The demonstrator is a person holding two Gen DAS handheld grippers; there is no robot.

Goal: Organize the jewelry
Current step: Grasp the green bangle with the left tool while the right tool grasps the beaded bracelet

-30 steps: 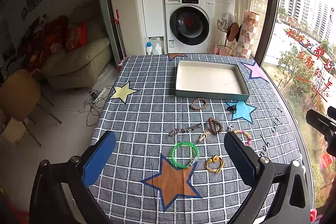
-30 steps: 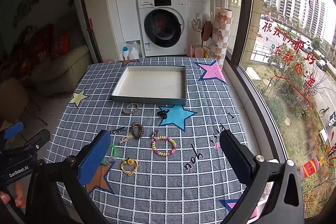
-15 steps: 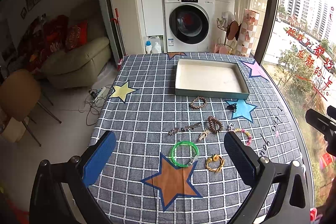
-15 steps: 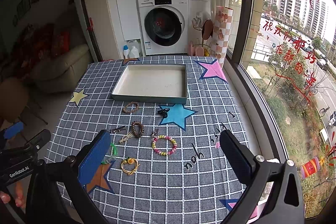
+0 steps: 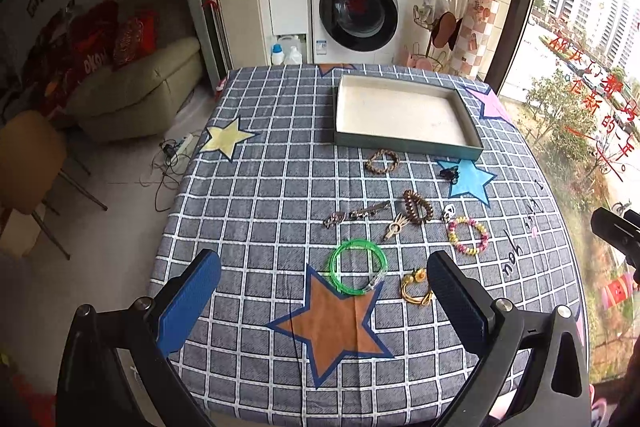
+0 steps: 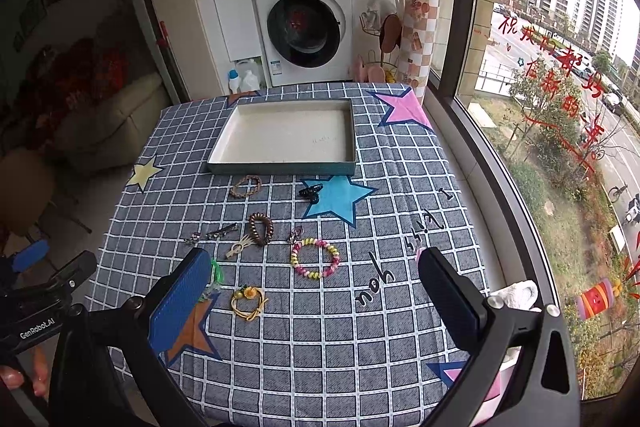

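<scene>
Several pieces of jewelry lie on the checked tablecloth. In the left wrist view: a green bangle [image 5: 357, 266], a yellow cord bracelet [image 5: 416, 289], a pastel bead bracelet [image 5: 468, 235], a brown coil tie [image 5: 417, 207], a metal clip [image 5: 356, 214] and a braided bracelet [image 5: 383, 161]. An empty white tray [image 5: 404, 117] sits behind them. My left gripper [image 5: 320, 291] is open above the near table edge, short of the green bangle. My right gripper [image 6: 316, 287] is open above the bead bracelet [image 6: 315, 258] and the yellow cord bracelet [image 6: 248, 303]. The tray [image 6: 286, 139] lies beyond.
A black hair claw [image 6: 310, 191] lies on the blue star near the tray's front. A washing machine [image 5: 360, 11] stands behind the table, a window on the right, a sofa [image 5: 140, 87] and a chair on the left.
Both grippers have crept slightly forward and lower toward the table. Nothing on the table has moved and both stay open.
</scene>
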